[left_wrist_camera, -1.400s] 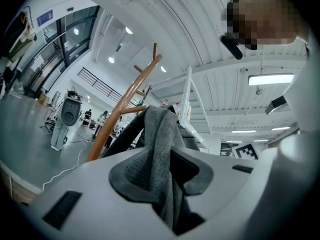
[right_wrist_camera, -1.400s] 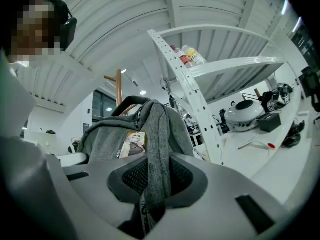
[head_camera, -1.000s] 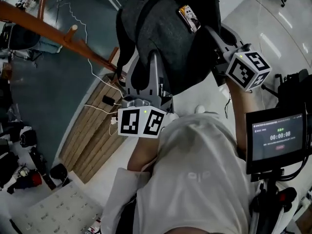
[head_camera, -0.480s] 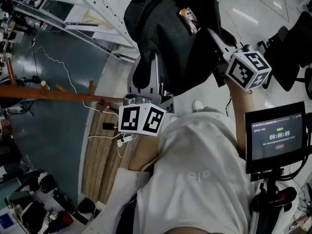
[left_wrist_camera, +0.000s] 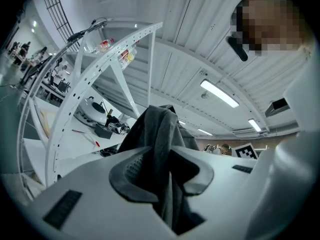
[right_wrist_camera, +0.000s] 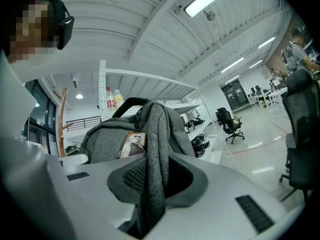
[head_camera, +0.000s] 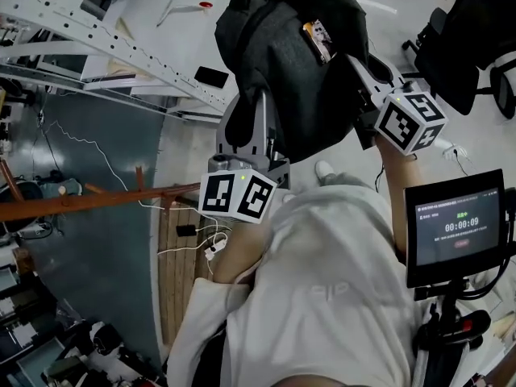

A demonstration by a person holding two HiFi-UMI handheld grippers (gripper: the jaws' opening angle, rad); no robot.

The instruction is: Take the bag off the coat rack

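One dark grey bag [head_camera: 290, 47], held aloft, well apart from the one wooden coat rack [head_camera: 97, 202] at left. Two grippers: left gripper [left_wrist_camera: 160, 171] clamped on one strap [left_wrist_camera: 162, 129], right gripper [right_wrist_camera: 152, 179] clamped on the second strap [right_wrist_camera: 156, 134]. Around: one white perforated frame [head_camera: 121, 51], one black office chair [head_camera: 463, 39], one timer screen [head_camera: 457, 230].

White perforated shelving [head_camera: 121, 52], black office chair [head_camera: 463, 47], small screen [head_camera: 455, 232], slatted wooden platform [head_camera: 173, 285].

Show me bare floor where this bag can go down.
Pale floor lies bare between the bag and the black office chair. Crowded: cables over the wooden boards, clutter along the lower-left edge.
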